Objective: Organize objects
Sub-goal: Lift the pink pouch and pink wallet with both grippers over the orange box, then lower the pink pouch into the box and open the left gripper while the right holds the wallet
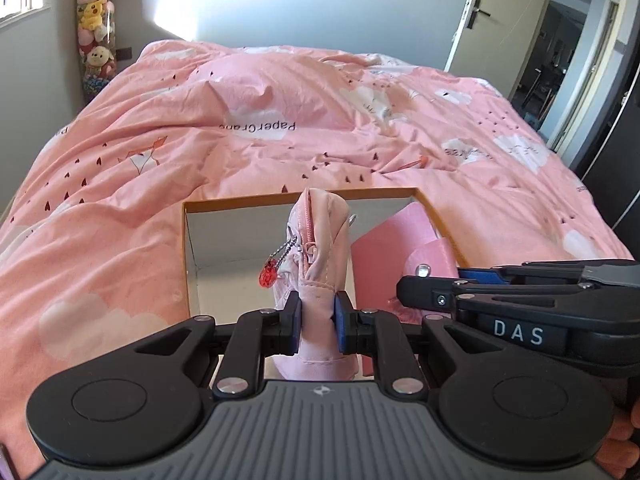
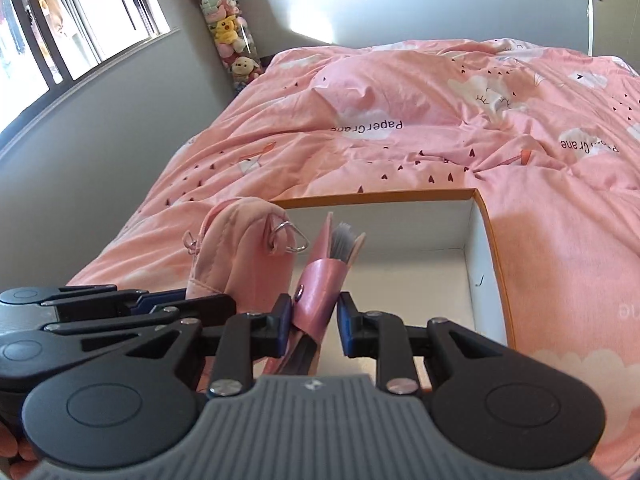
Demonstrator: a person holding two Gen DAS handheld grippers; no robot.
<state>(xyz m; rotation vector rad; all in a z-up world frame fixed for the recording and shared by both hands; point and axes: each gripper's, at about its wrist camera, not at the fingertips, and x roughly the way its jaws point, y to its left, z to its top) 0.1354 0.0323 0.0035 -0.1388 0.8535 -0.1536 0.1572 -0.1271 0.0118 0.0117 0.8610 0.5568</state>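
Hovering over the box (image 1: 192, 240) on the bed, left hand-held gripper (image 1: 316, 322) clamps the pouch (image 1: 320, 232), right hand-held gripper (image 2: 312, 320) pinches the wallet (image 2: 316, 284); next, probably lowering both inside and letting go.

Left tool (image 1: 317, 322) clamps pink pouch (image 1: 318, 248) over box (image 1: 192, 248)

I am in a bedroom at home. A bed (image 1: 160, 152) fills most of my view, spread with a rumpled pink quilt (image 2: 400, 92) printed with clouds and small hearts. At the far left corner of the bed stands a tall clear tube of soft toys (image 2: 228, 28), beside a window (image 2: 60, 28). A white door (image 1: 472, 16) stands open past the bed's far right corner.
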